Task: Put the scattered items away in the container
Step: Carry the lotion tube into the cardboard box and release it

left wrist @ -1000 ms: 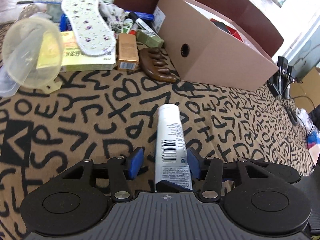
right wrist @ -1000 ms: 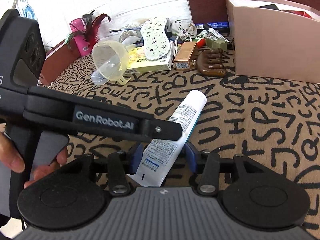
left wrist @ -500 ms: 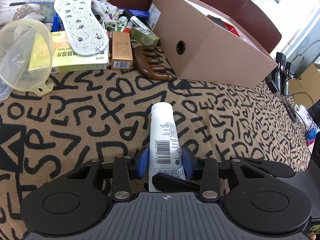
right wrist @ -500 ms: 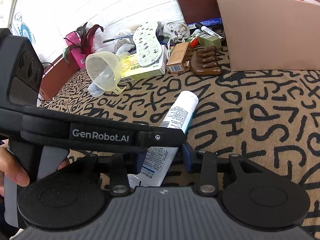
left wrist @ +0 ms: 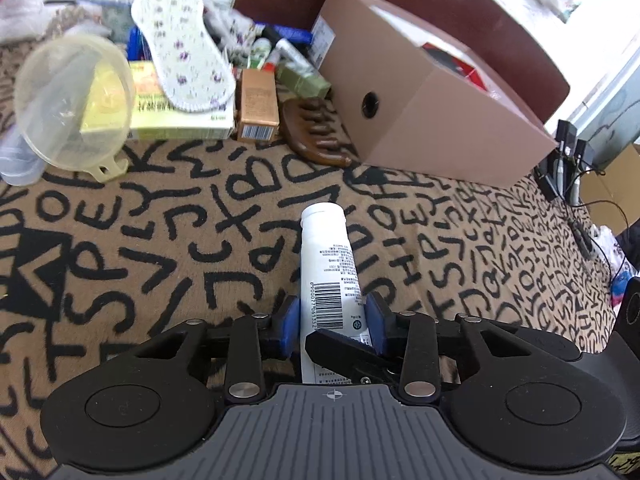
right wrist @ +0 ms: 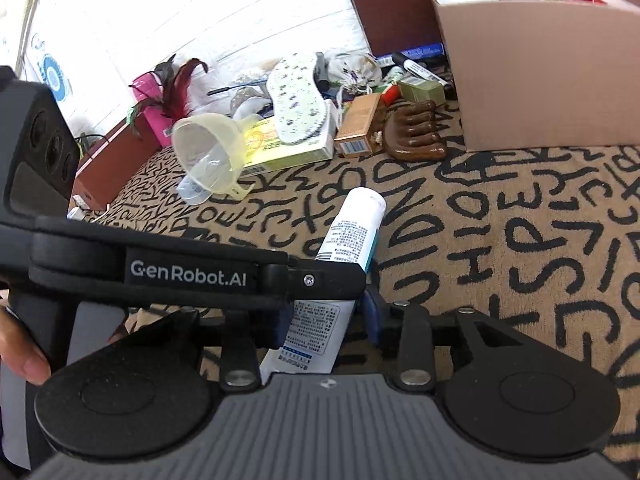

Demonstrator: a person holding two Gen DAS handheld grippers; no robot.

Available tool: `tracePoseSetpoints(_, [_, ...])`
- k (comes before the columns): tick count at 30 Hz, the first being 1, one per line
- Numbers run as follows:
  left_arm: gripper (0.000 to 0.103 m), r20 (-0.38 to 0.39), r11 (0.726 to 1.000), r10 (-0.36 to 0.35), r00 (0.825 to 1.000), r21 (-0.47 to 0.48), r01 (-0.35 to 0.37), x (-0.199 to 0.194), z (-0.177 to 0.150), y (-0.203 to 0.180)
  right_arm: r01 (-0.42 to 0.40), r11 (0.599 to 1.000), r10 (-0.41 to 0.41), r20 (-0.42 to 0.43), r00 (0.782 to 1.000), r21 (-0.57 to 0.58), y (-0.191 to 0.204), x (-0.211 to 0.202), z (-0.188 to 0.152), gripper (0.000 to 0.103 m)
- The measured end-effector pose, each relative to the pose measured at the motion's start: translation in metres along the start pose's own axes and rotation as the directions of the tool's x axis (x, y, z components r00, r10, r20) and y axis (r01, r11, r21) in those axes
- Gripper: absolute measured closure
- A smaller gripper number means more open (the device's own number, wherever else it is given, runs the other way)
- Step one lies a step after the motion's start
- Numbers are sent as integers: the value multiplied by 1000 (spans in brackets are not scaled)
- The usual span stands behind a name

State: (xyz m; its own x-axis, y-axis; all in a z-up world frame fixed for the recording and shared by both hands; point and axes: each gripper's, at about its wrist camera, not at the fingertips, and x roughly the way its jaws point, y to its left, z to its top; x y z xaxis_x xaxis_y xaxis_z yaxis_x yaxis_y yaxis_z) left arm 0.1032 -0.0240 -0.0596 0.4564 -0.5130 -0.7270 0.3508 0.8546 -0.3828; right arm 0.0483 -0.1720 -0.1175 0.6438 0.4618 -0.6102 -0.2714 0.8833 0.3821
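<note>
Left wrist view: my left tool (left wrist: 332, 322) has its blue pads on both sides of a white tube (left wrist: 329, 264), pinching it near the crimped end. The tube points away from me, cap end forward, over a tan cloth (left wrist: 160, 240) printed with black letters; whether it is lifted clear of the cloth I cannot tell. A black finger of my right tool (left wrist: 344, 350) crosses over the tube's near end. Ahead and to the right stands the cardboard box (left wrist: 432, 120), open at the top, with a round hole in its near wall. To the left of the box lies a brown wooden comb (left wrist: 316, 136), touching or just beside it. Next come a small orange carton (left wrist: 258, 110), a yellow-green carton (left wrist: 180, 120) with a flowered insole (left wrist: 182, 64) on top, and a clear funnel (left wrist: 76, 100).

Right wrist view: my right tool (right wrist: 324, 320) straddles the same tube (right wrist: 352, 236) at its flat end. The tube sits between the blue pads, but the left tool's arm (right wrist: 180, 272) crosses in front and I cannot tell whether they press on it. The box (right wrist: 536, 76) stands at upper right, well apart from the tube. The comb (right wrist: 416, 136), orange carton (right wrist: 358, 126), insole (right wrist: 296, 98) and funnel (right wrist: 208, 158) lie in a row to its left.
</note>
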Motion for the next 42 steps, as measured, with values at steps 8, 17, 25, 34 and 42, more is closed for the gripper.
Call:
tracePoseSetpoints(8, [66, 131, 997, -70, 989, 46, 64, -35, 32, -33, 11, 997, -3, 116, 993, -73, 8, -43, 25, 65])
tracePoseSetpoints(17, [66, 234, 987, -134, 963, 114, 110, -34, 108, -80, 77, 986, -40, 237, 971, -148, -9, -76, 96, 65])
tracePoseSetpoints(25, [66, 276, 977, -200, 940, 123, 172, 0, 173, -116, 167, 967, -105, 293, 950, -195, -51, -78, 158, 66])
tracePoseSetpoints(34, [65, 320, 978, -205, 925, 97, 183, 41, 242, -120, 223, 945, -149, 295, 944, -238, -88, -54, 226, 65])
tracePoseSetpoints(42, [63, 290, 988, -156, 944, 34, 153, 88, 267, -87, 180, 958, -123, 247, 961, -224, -110, 8, 250, 65])
